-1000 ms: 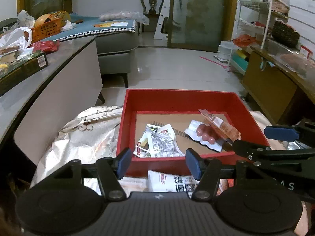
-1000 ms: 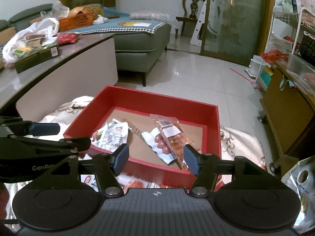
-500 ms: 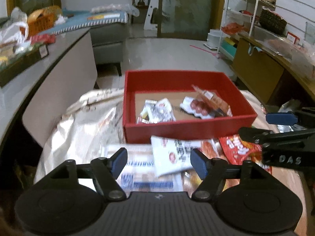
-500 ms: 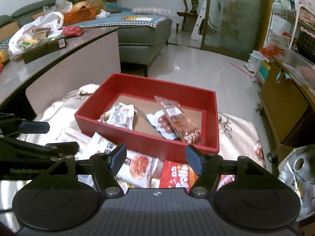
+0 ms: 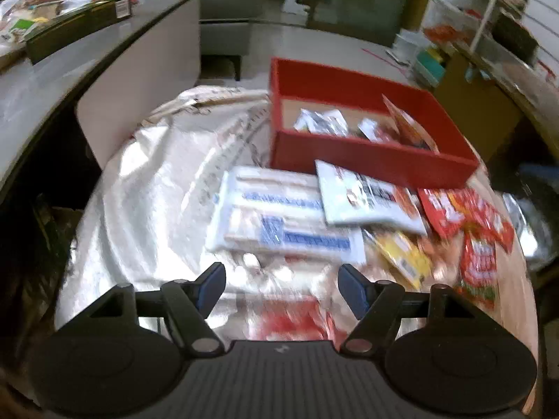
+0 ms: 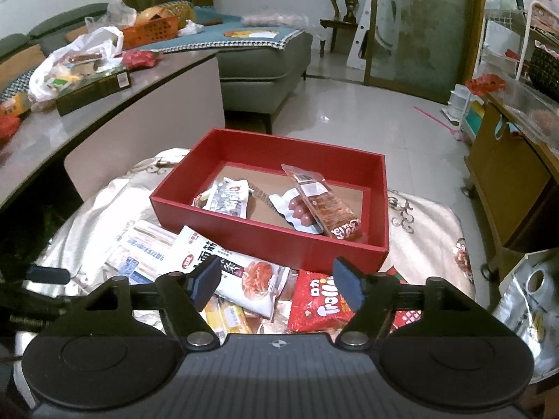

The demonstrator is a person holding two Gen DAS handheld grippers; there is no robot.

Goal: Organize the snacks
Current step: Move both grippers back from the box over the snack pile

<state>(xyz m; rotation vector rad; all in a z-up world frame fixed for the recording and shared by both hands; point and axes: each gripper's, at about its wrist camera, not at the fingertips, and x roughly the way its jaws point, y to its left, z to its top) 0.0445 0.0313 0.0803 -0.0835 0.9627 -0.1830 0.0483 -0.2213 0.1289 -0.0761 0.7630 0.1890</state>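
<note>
right wrist view: both tools (image 6: 276,284) spread, right widening; red box's (image 6: 265,234) length runs left-right.

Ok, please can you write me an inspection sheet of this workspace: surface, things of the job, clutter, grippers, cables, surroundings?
Surface: shiny cream patterned cloth, wrinkled.
Job's things: open red cardboard box holds a black-and-white packet, a pack of red sausages and a long orange packet lying on it. In front, outside the box: white noodle packet, red Trolli bag, white-and-blue pack.
Clutter: silver foil bag at the right edge.
Grippers: left gripper open, empty; right gripper opening, nothing between the jaws.
Cables: nothing seen.
Surroundings: grey counter, grey sofa, tiled floor.
</note>
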